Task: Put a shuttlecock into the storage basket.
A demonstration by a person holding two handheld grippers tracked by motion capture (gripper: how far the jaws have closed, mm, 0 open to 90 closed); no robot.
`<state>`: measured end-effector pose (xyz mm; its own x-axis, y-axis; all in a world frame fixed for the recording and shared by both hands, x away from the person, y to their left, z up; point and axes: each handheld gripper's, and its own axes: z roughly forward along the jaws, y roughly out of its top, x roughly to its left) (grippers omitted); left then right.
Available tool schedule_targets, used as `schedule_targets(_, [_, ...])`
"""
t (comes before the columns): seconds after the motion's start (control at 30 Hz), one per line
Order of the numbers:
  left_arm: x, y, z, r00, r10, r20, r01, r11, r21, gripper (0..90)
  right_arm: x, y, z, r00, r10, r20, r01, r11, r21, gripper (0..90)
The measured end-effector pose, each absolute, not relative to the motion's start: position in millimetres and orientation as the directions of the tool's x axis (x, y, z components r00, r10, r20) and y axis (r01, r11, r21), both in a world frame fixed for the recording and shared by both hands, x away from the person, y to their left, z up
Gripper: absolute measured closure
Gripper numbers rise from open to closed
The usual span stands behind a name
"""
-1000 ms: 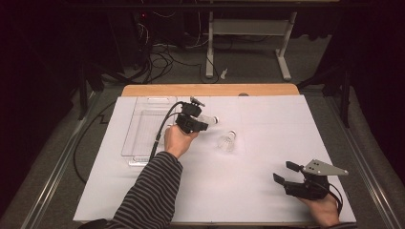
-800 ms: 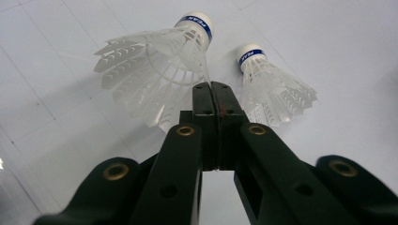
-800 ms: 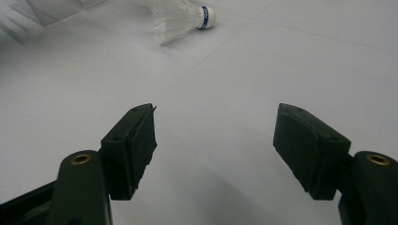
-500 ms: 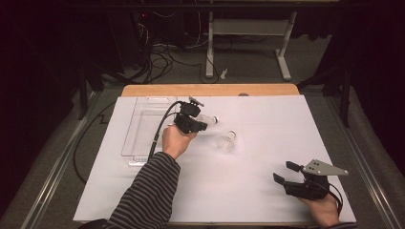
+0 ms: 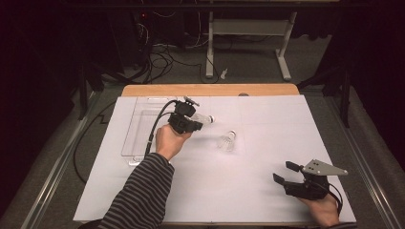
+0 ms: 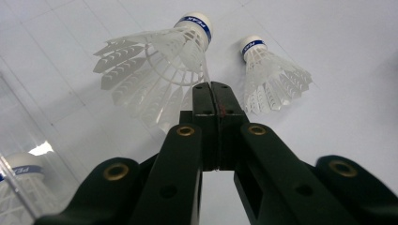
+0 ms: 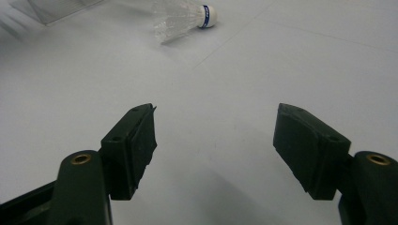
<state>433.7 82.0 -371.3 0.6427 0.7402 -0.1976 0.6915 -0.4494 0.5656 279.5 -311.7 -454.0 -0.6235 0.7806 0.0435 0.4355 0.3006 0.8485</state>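
1. Left gripper view first: the left gripper [image 6: 217, 91] has its jaws clenched on the skirt edge of a shuttlecock [image 6: 155, 61], whose blue-banded cork points away, towards 1 o'clock.
2. From the high view, that gripper [image 5: 198, 121] carries the shuttlecock [image 5: 204, 118] just off the right edge of the clear tray [image 5: 138, 125], at about 10 o'clock from the table's middle.
3. A second shuttlecock [image 5: 228, 141] lies on the white sheet [image 5: 267, 124], at 4 o'clock from the held one and near it.
4. A third shuttlecock [image 6: 19, 187] sits inside the tray.
5. The right gripper [image 5: 285, 172] rests at 5 o'clock on the table, released, jaws wide with nothing between them.
6. To my eye these are feather-light and springy; the thin skirt would crumple under a hard squeeze. The cork is the firmer hold, though round and likely to slip.
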Motion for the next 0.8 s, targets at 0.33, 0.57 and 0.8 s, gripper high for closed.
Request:
schedule_targets(0.33, [428, 89, -366, 0.653, 0.732, -0.194, 0.681, -0.456, 0.573, 90.0, 279, -312, -454, -0.62, 0.783, 0.045, 0.438, 0.298, 0.848, 30.7])
schedule_targets(0.57, [421, 96, -361, 0.659, 0.727, -0.192, 0.669, -0.451, 0.591, 89.9, 279, -313, -454, -0.621, 0.783, 0.044, 0.434, 0.296, 0.851, 30.8])
schedule_targets(0.8, [415, 100, -357, 0.668, 0.722, -0.182, 0.658, -0.458, 0.597, 89.9, 279, -312, -454, -0.621, 0.783, 0.044, 0.436, 0.297, 0.85, 30.8])
